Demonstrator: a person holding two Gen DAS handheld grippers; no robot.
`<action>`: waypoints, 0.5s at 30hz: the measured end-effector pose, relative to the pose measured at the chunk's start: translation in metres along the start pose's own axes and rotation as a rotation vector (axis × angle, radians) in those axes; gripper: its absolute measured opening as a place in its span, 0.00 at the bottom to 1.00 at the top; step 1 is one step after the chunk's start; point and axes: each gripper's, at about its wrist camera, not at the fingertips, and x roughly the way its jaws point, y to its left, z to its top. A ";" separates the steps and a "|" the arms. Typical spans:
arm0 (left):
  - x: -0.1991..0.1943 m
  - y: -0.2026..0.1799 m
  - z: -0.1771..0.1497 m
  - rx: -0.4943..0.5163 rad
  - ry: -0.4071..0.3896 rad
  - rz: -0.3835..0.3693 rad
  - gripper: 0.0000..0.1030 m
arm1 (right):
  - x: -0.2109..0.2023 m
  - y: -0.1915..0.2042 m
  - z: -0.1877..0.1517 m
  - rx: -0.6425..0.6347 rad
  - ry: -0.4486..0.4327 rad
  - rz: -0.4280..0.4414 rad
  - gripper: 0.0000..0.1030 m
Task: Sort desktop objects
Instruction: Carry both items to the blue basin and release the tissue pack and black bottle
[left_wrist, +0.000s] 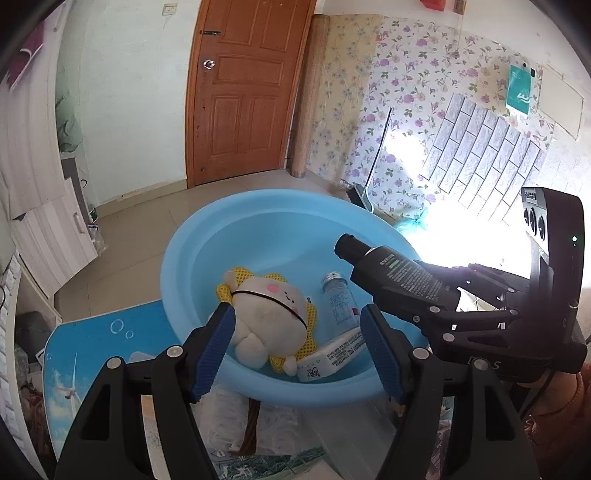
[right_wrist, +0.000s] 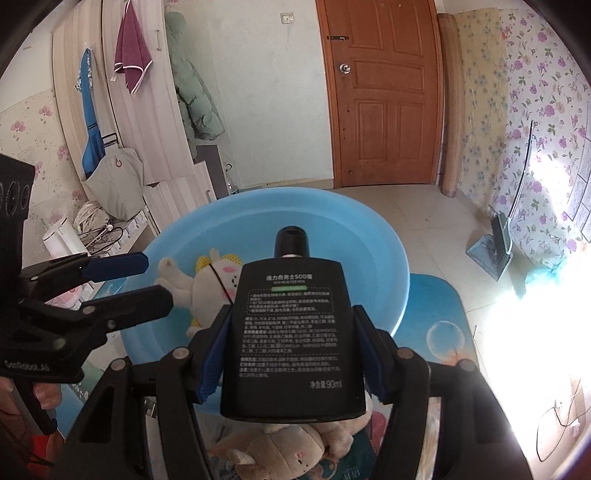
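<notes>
right gripper (right_wrist: 291, 354) clamps black bottle (right_wrist: 291, 332) by flat sides, over basin (left_wrist: 192, 236) near rim | left gripper (left_wrist: 297, 347) released, empty, above plush (left_wrist: 266, 317) | bottle: rigid, smooth, likely slippery; hold mid-body

The left gripper (left_wrist: 301, 347) is a black plastic frame of angled, cut-out arms joined by round silver screws, its two fingers faced with ribbed blue pads (left_wrist: 216, 347). The right gripper (right_wrist: 290, 354) is built the same way — black arms, silver screw heads, blue ribbed pads. Its boxy black body carries white lettering, three round openings and a small green light. An orange-red knitted sleeve (left_wrist: 561, 417) covers the wrist behind it.
</notes>
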 end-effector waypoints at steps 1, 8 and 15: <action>-0.004 0.003 -0.003 -0.011 -0.001 0.002 0.68 | 0.002 0.002 0.000 0.001 0.001 -0.001 0.60; -0.028 0.017 -0.029 -0.065 -0.002 0.022 0.75 | -0.012 0.019 -0.003 -0.011 -0.031 -0.001 0.61; -0.050 0.018 -0.065 -0.088 0.019 0.029 0.83 | -0.035 0.028 -0.020 -0.002 -0.021 -0.022 0.61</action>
